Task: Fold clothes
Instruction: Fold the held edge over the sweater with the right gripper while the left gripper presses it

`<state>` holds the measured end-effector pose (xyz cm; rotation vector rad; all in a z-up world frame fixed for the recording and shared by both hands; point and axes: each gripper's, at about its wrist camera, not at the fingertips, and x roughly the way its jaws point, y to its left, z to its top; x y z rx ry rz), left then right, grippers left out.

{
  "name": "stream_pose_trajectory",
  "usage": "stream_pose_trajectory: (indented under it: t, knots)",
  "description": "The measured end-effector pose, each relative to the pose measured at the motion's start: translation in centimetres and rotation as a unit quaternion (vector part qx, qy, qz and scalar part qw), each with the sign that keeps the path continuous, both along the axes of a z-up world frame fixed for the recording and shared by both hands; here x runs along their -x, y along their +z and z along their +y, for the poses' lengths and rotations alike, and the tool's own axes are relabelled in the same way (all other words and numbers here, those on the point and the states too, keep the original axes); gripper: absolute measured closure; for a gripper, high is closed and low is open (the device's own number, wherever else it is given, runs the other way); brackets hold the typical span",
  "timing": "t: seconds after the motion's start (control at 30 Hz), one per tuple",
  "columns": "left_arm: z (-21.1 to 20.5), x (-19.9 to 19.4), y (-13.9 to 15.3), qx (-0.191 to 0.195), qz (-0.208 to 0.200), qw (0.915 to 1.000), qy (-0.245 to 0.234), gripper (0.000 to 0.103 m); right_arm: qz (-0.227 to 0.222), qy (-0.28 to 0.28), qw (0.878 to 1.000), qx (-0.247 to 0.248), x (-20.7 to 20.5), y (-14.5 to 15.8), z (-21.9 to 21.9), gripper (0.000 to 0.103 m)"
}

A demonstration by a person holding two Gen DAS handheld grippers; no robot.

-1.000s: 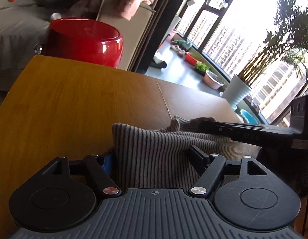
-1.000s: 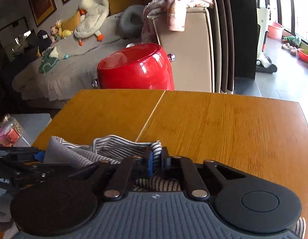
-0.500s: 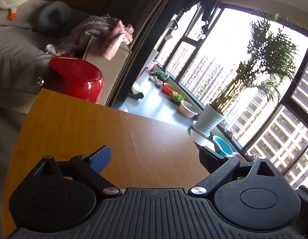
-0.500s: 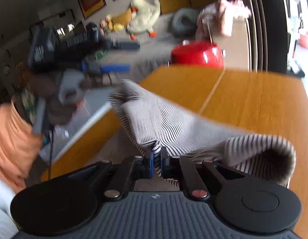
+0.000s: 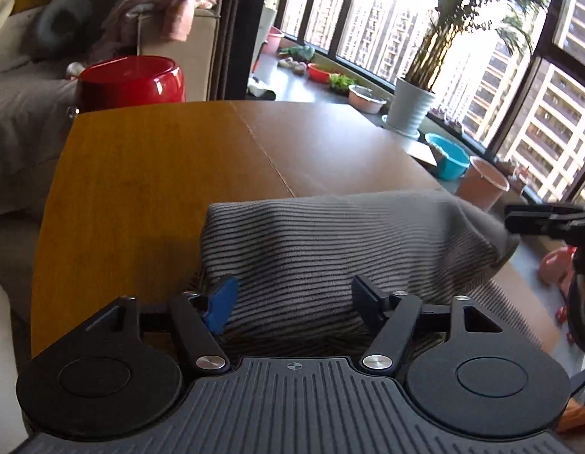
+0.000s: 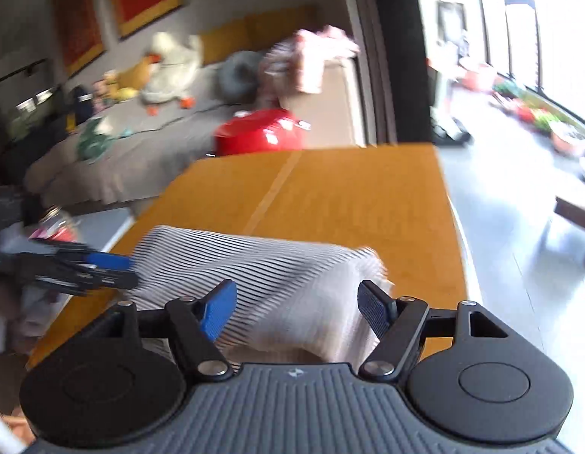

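Garment: a striped knit top (image 5: 330,249), grey with thin dark stripes, lies in a rumpled bundle on the near part of the wooden tabletop (image 5: 148,174); in the right wrist view (image 6: 269,276) it sits at the near left corner, with blur over its right end.
Lie of the cloth: doubled over at least once, with a rounded fold along its far edge; whether this is a half-done fold or a finished one, I cannot tell.
Left hand-held gripper (image 5: 292,299): fingers spread wide, holding nothing, with the cloth just ahead between them.
Right hand-held gripper (image 6: 298,308): also spread wide and empty, just above the near edge of the bundle.
Handling: probably light, soft and limp; it should sag and drape from any pinch and will not hold a crease by itself. The ribbed knit likely gives the pads fair friction.
Where to hold: at hems or corners, pinching all layers together, one hand-held gripper at each end so the edge stays taut.
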<state>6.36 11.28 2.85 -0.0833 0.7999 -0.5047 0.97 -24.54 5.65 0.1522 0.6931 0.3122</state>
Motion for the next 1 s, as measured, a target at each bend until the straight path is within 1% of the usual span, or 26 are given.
stream_pose_trajectory:
  t: [0.07,0.13,0.17,0.2,0.23,0.27,0.33,0.37,0.43,0.5,0.53,0.57,0.6,0.63,0.67,0.7,0.77,0.8,0.87,0.9,0.93,0.97,1.0]
  knots:
    - [0.9,-1.0,-0.1,0.028,0.023,0.9990,0.027,0.014,0.015,0.003,1.000,-0.013,-1.1,-1.5,0.1,0.032]
    - [1.1,-2.0,-1.1,0.040,0.057,0.9967,0.042,0.014,0.029,0.007,0.999,-0.025,-2.1,-3.1,0.3,0.032]
    - [0.9,-2.4,-1.9,0.043,0.072,0.9956,0.042,0.014,0.035,0.009,0.999,-0.031,-2.6,-3.8,0.4,0.035]
    - [0.6,-2.7,-2.3,0.043,0.071,0.9958,0.037,0.015,0.042,0.011,0.998,-0.038,-3.2,-4.6,0.5,0.050]
    - [0.4,-3.0,-2.7,0.043,0.070,0.9961,0.033,0.015,0.049,0.013,0.998,-0.044,-3.7,-5.4,0.6,0.063]
    - [0.2,-3.5,-2.6,0.045,0.063,0.9966,0.031,0.016,0.056,0.015,0.997,-0.050,-4.2,-6.2,0.6,0.064]
    - [0.0,-4.9,-2.7,0.051,0.053,0.9967,0.036,0.020,0.045,0.019,0.998,-0.050,-6.1,-6.8,1.4,0.070]
    - [-0.1,-5.8,-2.8,0.053,0.049,0.9965,0.042,0.023,0.041,0.016,0.998,-0.049,-7.0,-7.0,1.6,0.070]
    - [-0.5,-8.2,-2.9,0.046,0.031,0.9967,0.060,0.029,0.021,0.010,0.999,-0.036,-9.5,-7.2,2.1,0.071]
    - [-0.8,-10.8,-2.8,0.044,0.016,0.9958,0.079,0.039,0.011,0.003,0.999,-0.030,-12.6,-7.4,2.2,0.071]
    - [-0.8,-12.1,-2.7,0.045,0.011,0.9948,0.090,0.042,0.008,-0.002,0.999,-0.032,-14.0,-7.4,2.1,0.071]
    - [-0.5,-12.8,-2.5,0.056,0.011,0.9929,0.104,0.047,0.004,-0.007,0.999,-0.032,-15.5,-7.5,1.8,0.071]
    - [-0.1,-13.5,-2.2,0.069,0.011,0.9906,0.118,0.049,0.002,-0.013,0.999,-0.032,-16.6,-7.5,1.4,0.071]
    - [0.6,-13.7,-1.7,0.091,0.011,0.9871,0.131,0.049,0.000,-0.020,0.999,-0.033,-17.5,-7.6,1.0,0.069]
    - [1.3,-13.5,-1.3,0.104,0.005,0.9843,0.142,0.044,0.000,-0.028,0.999,-0.038,-18.0,-7.7,0.6,0.067]
    - [1.9,-13.2,-1.0,0.110,-0.005,0.9815,0.156,0.035,-0.003,-0.030,0.999,-0.040,-18.0,-7.8,0.4,0.066]
    - [3.1,-13.0,-0.8,0.117,-0.012,0.9770,0.178,0.025,-0.011,-0.031,0.998,-0.044,-17.7,-8.1,0.1,0.064]
    - [3.5,-13.3,-1.1,0.125,0.001,0.9765,0.175,0.022,-0.016,-0.030,0.998,-0.047,-17.4,-8.3,0.0,0.062]
    - [3.5,-14.6,-2.2,0.140,0.044,0.9767,0.156,0.016,-0.017,-0.030,0.998,-0.050,-17.6,-8.3,-0.1,0.061]
    - [3.1,-15.2,-2.9,0.142,0.059,0.9767,0.149,0.016,-0.017,-0.029,0.998,-0.050,-17.5,-8.3,-0.1,0.060]
    - [2.6,-15.6,-3.4,0.139,0.064,0.9773,0.146,0.016,-0.017,-0.028,0.998,-0.048,-17.4,-8.2,0.0,0.060]
    - [1.9,-15.8,-3.8,0.133,0.061,0.9789,0.143,0.016,-0.017,-0.028,0.998,-0.048,-17.4,-8.2,0.0,0.060]
    - [1.2,-15.8,-3.8,0.123,0.048,0.9811,0.141,0.018,-0.017,-0.028,0.998,-0.048,-17.4,-8.2,0.0,0.060]
